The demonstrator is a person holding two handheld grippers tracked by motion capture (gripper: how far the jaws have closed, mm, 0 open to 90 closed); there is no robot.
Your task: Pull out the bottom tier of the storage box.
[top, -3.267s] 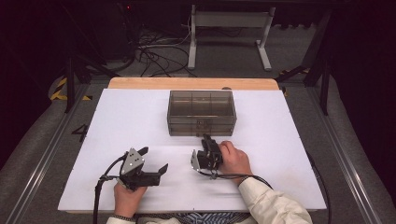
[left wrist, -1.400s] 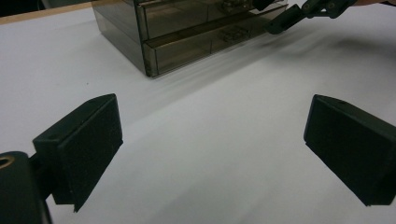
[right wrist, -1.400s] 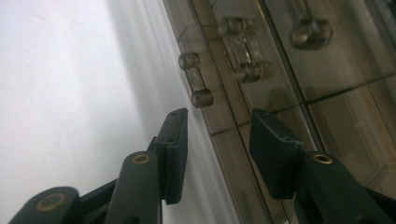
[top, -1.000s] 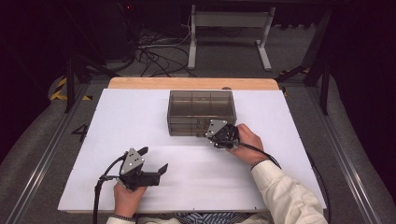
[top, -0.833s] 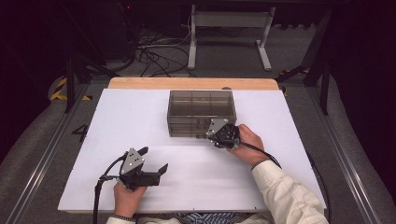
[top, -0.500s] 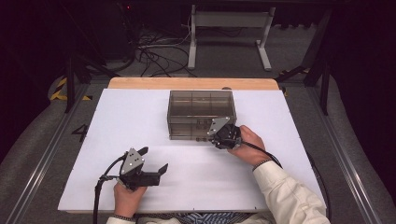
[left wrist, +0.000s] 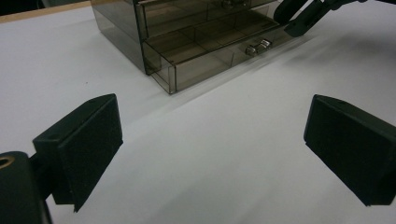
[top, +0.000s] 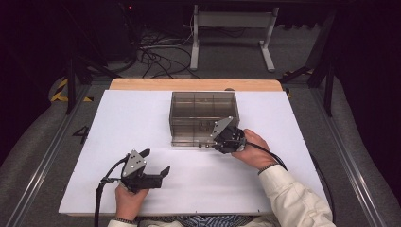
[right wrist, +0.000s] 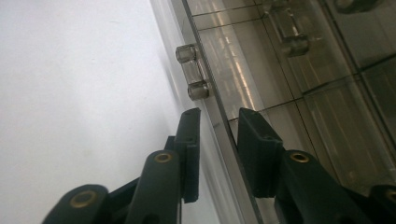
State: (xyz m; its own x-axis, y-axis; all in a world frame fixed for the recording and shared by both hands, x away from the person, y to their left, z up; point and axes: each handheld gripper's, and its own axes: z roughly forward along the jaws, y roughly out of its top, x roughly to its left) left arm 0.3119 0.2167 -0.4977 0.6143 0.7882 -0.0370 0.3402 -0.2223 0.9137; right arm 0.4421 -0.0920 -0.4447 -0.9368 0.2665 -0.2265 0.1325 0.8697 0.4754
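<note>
So nearest the person, the left claw [top: 153, 176] sits low on the white bench [top: 118, 123], spread wide open with nothing in it, the hand resting on the surface and the claw aimed across toward the drawer box. It looks parked and not part of the work.

Further out, the right claw [top: 218, 145] has its jaws straddling the clear front panel of the bottom drawer [right wrist: 219, 140], one jaw outside and one inside, just below the little handle [right wrist: 191, 72]. There's a gap on either side, so it isn't clenched yet. The hand is tipped down and forward, wrist near the bench.

The smoky plastic drawer box [top: 203, 118] stands mid-bench, toward the far edge. The drawer looks barely cracked, so the pull is mostly left to do.
</note>
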